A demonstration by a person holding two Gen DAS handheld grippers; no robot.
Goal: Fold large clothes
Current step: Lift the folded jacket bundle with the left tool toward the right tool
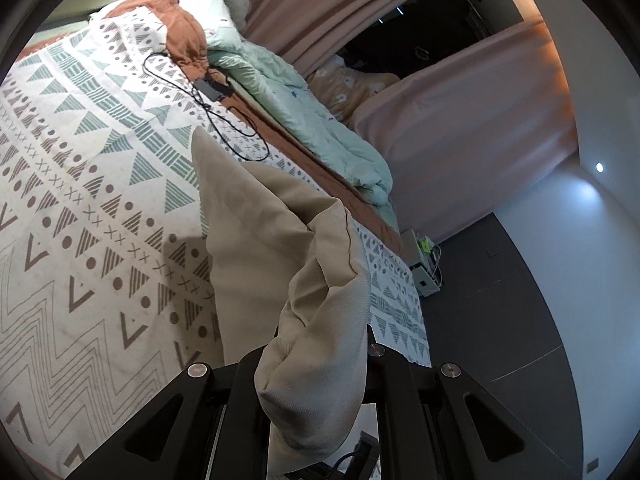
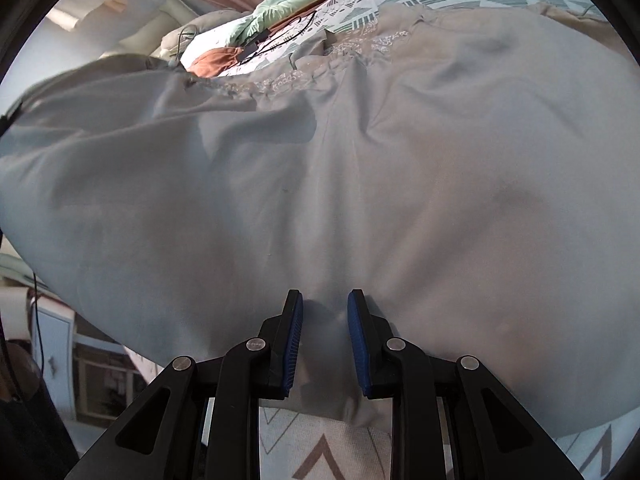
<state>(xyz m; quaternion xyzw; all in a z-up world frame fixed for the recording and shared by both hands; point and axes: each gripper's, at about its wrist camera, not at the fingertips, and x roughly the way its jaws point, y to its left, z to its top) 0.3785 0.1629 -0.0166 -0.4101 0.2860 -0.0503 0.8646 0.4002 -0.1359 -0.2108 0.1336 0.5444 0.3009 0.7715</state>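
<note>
Left-hand gripper [image 1: 316,364] is clamped on a bunched fold of the large beige cotton garment [image 1: 280,248], lifting that corner clear of the white bedspread with grey and brown geometric print [image 1: 80,200]. Right-hand gripper [image 2: 325,344] has its blue-padded jaws narrowly parted around a pinch of the same garment's near hem, though whether they truly grip it I cannot tell. Most of the cloth lies spread across the bed with its gathered waistband [image 2: 280,80] at the far side. To fold well, I judge both corners should rise level, cloth taut between them, clearing the black cable [image 1: 208,112].
</note>
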